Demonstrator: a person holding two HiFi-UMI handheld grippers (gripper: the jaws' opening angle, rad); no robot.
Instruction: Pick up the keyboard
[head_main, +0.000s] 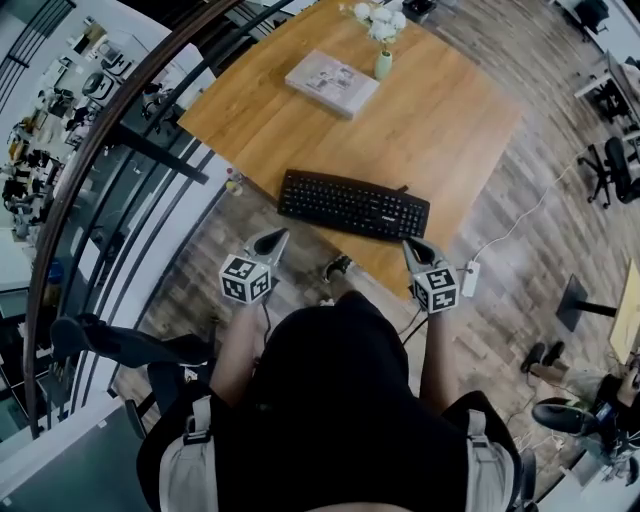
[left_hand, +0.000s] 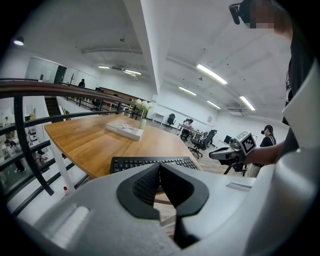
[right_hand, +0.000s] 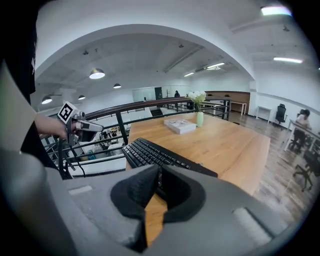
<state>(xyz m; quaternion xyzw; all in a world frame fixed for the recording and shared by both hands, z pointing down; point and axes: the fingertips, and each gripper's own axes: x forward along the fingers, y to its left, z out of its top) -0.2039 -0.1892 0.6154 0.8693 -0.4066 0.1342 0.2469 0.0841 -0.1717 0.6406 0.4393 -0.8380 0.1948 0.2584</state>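
Observation:
A black keyboard (head_main: 353, 204) lies near the front edge of the wooden table (head_main: 440, 120). My left gripper (head_main: 280, 235) hovers just off the keyboard's left end, shut and holding nothing. At the keyboard's right front corner my right gripper (head_main: 408, 245) is also shut and empty. In the left gripper view the keyboard (left_hand: 150, 162) shows just beyond the closed left gripper (left_hand: 160, 170), and the right gripper (left_hand: 220, 155) is at the far side. In the right gripper view the keyboard (right_hand: 155, 152) stretches away from the closed right gripper (right_hand: 160, 172).
A book (head_main: 331, 82) and a small vase of white flowers (head_main: 383, 62) stand at the back of the table. A curved railing (head_main: 120, 130) runs along the left. A white power strip (head_main: 469, 279) lies on the floor at the right. Office chairs (head_main: 612, 165) stand far right.

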